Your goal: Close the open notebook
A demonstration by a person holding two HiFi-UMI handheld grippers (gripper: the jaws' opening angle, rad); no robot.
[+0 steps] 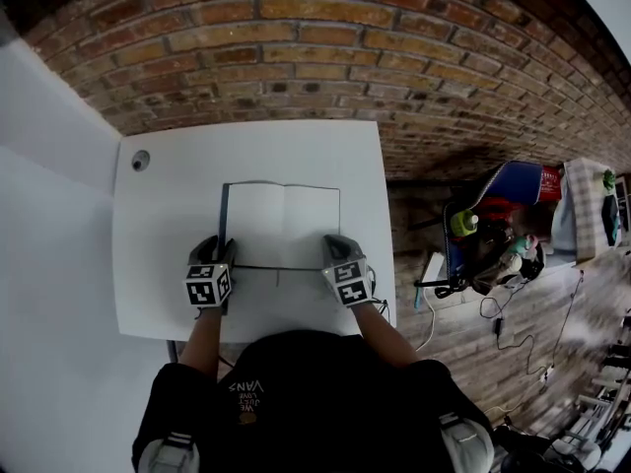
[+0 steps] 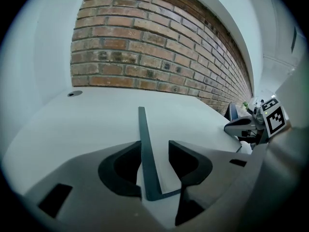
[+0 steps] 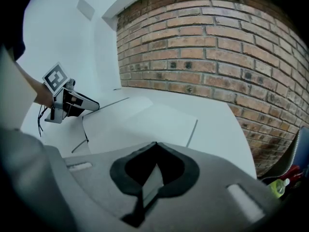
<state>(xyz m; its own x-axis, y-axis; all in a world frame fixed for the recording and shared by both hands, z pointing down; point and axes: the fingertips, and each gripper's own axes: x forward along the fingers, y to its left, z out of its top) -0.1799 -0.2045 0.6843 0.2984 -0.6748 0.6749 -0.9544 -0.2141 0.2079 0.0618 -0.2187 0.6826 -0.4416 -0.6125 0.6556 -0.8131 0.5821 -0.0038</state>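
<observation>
An open notebook [image 1: 282,225] with blank white pages and a dark cover lies flat on the white table [image 1: 158,264]. My left gripper [image 1: 219,252] is at its near left corner. Its jaws stand open on either side of the dark cover edge [image 2: 143,134], and the pads do not press on it [image 2: 154,158]. My right gripper [image 1: 335,249] is at the near right corner, shut on the notebook's right edge; a pale strip of page shows between its closed jaws [image 3: 153,151]. The pages [image 3: 145,122] spread ahead of it, with the left gripper [image 3: 89,105] across them.
A small round grey fitting [image 1: 140,160] sits in the table's far left corner. A brick wall [image 1: 325,57] runs behind the table. Right of the table's edge, a blue seat with bottles and cables [image 1: 503,225] crowds the floor.
</observation>
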